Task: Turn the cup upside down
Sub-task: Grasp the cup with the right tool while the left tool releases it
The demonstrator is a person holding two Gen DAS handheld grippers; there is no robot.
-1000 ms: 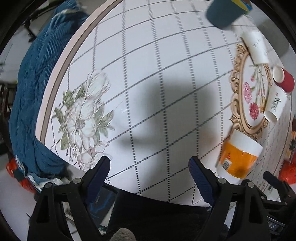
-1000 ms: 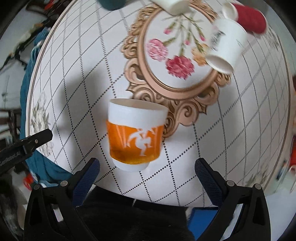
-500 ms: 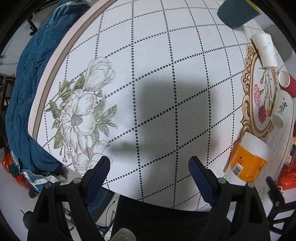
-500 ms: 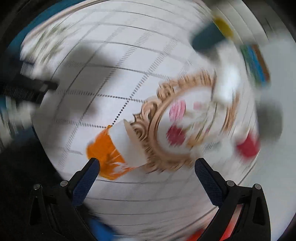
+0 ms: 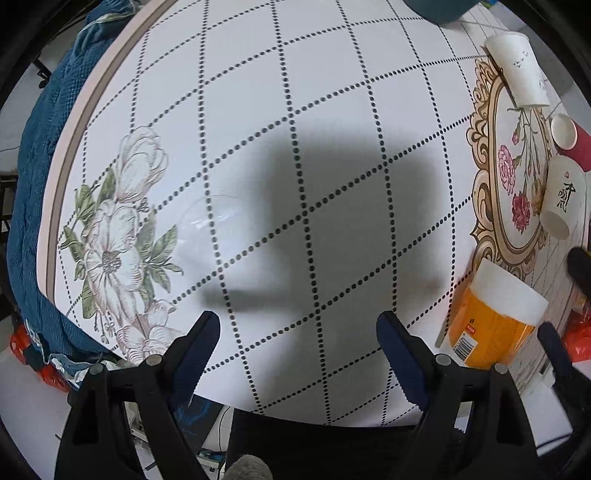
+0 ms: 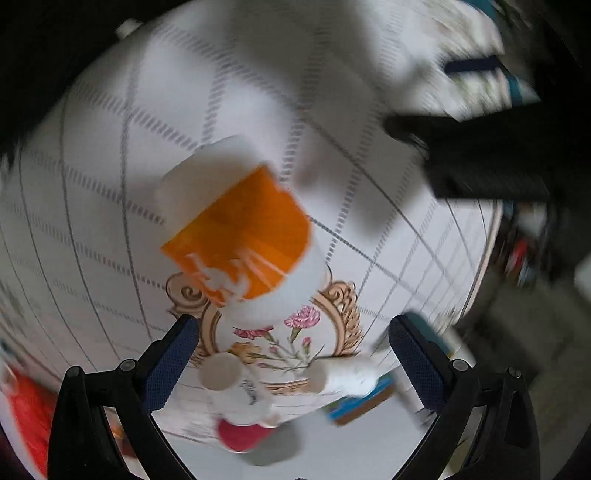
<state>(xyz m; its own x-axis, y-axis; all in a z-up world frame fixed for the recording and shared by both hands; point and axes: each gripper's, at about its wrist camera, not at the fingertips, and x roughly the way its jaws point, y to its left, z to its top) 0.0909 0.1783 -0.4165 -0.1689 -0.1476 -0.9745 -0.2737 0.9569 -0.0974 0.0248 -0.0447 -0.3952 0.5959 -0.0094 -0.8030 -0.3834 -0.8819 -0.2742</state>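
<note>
An orange and white cup stands on the table at the right edge of the left wrist view. In the blurred right wrist view the same cup appears ahead of the fingers, with the image turned nearly upside down. My right gripper is open and empty, short of the cup. My left gripper is open and empty over bare tablecloth, to the left of the cup. Part of the right gripper shows beside the cup.
The round table has a white dotted-grid cloth with flower prints. Two white paper cups and a red cup lie on the ornate print. A teal cup sits at the far edge. A blue cloth hangs at left.
The right gripper has rolled over sharply, so its view of the cup and table is now inverted and blurred. The left gripper has shifted slightly. The cup has stayed in place.
</note>
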